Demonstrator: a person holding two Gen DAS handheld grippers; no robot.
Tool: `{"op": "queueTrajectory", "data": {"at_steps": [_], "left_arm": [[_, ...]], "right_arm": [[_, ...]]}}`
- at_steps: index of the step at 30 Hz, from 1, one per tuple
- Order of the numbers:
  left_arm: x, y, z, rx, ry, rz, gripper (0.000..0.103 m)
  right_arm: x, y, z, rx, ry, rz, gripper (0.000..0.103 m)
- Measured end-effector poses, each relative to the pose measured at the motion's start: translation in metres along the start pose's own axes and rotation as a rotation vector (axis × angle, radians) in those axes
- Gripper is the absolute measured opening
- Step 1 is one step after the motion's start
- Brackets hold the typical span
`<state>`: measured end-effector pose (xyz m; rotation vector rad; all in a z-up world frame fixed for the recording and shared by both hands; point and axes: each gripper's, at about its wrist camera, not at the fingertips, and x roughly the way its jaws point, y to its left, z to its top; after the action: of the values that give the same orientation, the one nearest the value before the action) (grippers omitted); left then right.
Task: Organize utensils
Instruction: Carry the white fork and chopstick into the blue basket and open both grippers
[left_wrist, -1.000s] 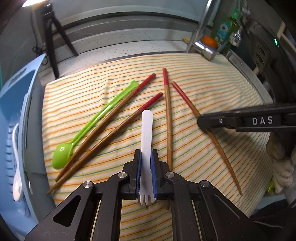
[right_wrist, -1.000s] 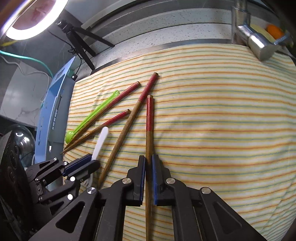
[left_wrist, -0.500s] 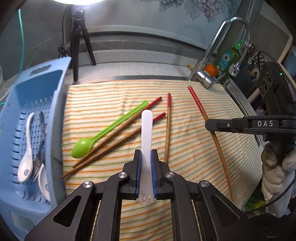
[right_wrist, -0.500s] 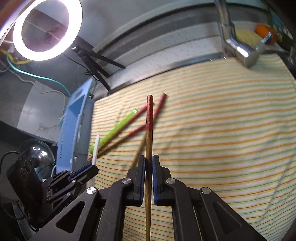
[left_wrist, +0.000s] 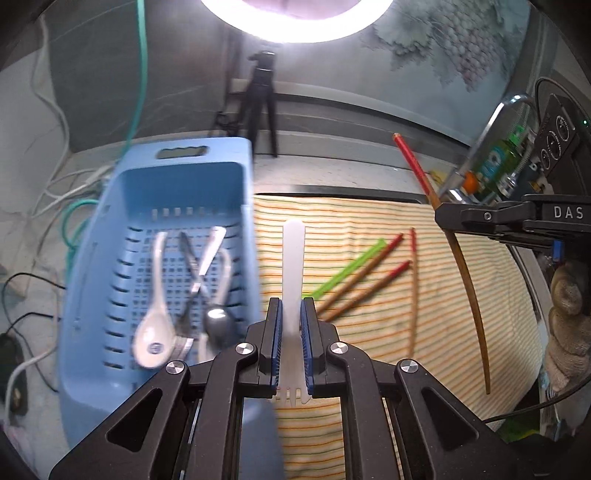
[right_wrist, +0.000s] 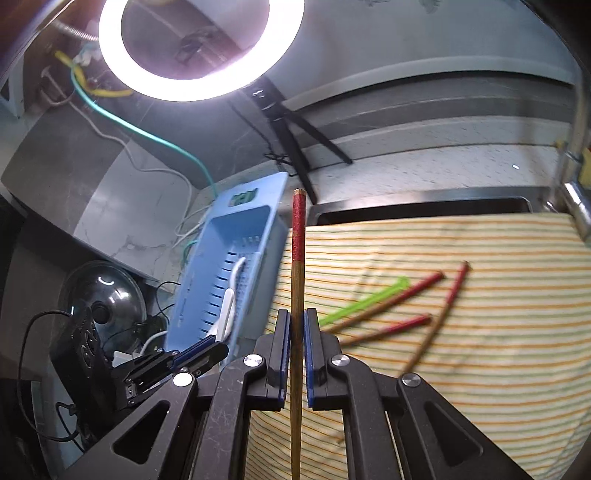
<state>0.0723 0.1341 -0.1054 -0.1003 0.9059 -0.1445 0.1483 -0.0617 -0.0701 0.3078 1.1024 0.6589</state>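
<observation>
White plastic fork (left_wrist: 293, 280) stands clamped between the left gripper (left_wrist: 291, 339) pads, tines toward the camera, handle pointing away. Red-tipped wooden chopstick (right_wrist: 297, 295) is pinched upright in the right gripper (right_wrist: 296, 354). Beyond, left, the blue slotted plastic basket (left_wrist: 236, 173) holds what look like blurred spoons. Three chopsticks (right_wrist: 391, 326) and a green plastic spoon (right_wrist: 364, 301) lie on the striped cloth (right_wrist: 498, 332).

left gripper (left_wrist: 291, 332): matte black angular frame, blue pads inside, round silver screws.
right gripper (right_wrist: 295, 343): same black build, white "DAS" lettering on its side.
hand (left_wrist: 567, 317): beige knit glove.
</observation>
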Motion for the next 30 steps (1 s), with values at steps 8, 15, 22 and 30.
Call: {"op": "queueTrajectory", "data": {"at_steps": [8,15,22,30], "left_arm": [[-0.007,0.049,0.006,-0.061,-0.006,0.064,0.009],[0.0,0.073,0.008,-0.087,0.014,0.096,0.009],[0.008,0.086,0.007,-0.11,0.04,0.099,0.009],[0.005,0.09,0.008,-0.127,0.042,0.109,0.015]], "right_arm": [[0.047,0.055,0.022,-0.066,0.029,0.041,0.007],[0.098,0.087,0.029,-0.092,0.091,0.05,0.007],[0.134,0.097,0.03,-0.068,0.134,0.054,0.007],[0.148,0.105,0.028,-0.075,0.154,0.037,0.014]]}}
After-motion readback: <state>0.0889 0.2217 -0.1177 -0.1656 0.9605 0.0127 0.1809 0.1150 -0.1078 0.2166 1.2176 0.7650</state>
